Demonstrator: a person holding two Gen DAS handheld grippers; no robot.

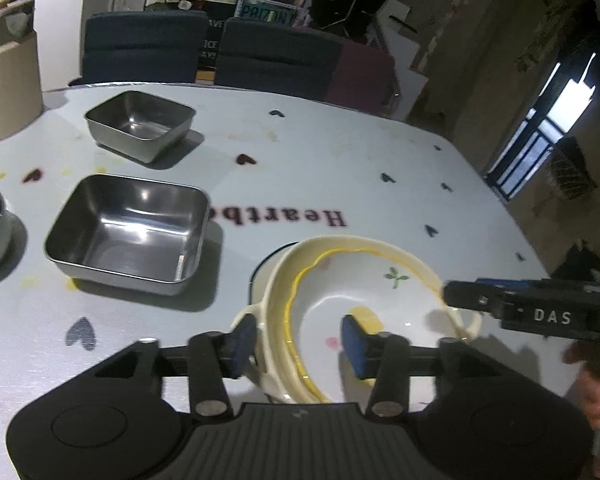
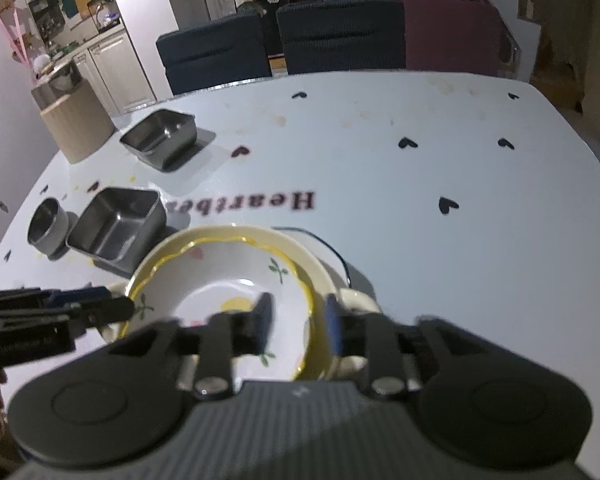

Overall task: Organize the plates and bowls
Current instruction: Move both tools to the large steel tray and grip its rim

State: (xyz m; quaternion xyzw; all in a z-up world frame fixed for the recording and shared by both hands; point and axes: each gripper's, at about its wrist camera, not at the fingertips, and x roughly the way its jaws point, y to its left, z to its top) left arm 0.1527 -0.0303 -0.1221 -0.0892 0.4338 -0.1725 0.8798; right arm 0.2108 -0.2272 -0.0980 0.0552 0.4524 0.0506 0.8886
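Nearest in the left wrist view, the left gripper [image 1: 296, 344] straddles the near-left rim of a cream handled dish [image 1: 274, 280]. Its jaws stand apart, one blue pad outside the dish's wall and one inside, over the flowered bowl [image 1: 340, 292] nested in it. The picture is soft here, but neither pad seems to press on the rim.

In the right wrist view, the right gripper [image 2: 296, 326] straddles the near-right rim of the same stack, jaws apart, with the left pad inside over the flowered bowl [image 2: 220, 280] and the right pad outside by the dish's small loop handle [image 2: 356, 300]. Each view shows the other gripper reaching in from the side at the opposite rim.

Only the right wrist view shows the stack plainly: the yellow-edged bowl sits inside the cream handled dish [image 2: 304, 256], and a dark-rimmed white plate [image 2: 324, 248] pokes out beneath. All of it rests on the white desk [image 2: 420, 168], just before the printed word.

Only the left view shows fingers of the person's hand [image 1: 592, 396] at its right edge.

Farther left stand a large steel tray [image 1: 128, 232], a round steel cup [image 2: 48, 224] beside it, and farther back a smaller steel tray [image 1: 140, 126]. Chairs [image 2: 340, 36] stand past the far edge.
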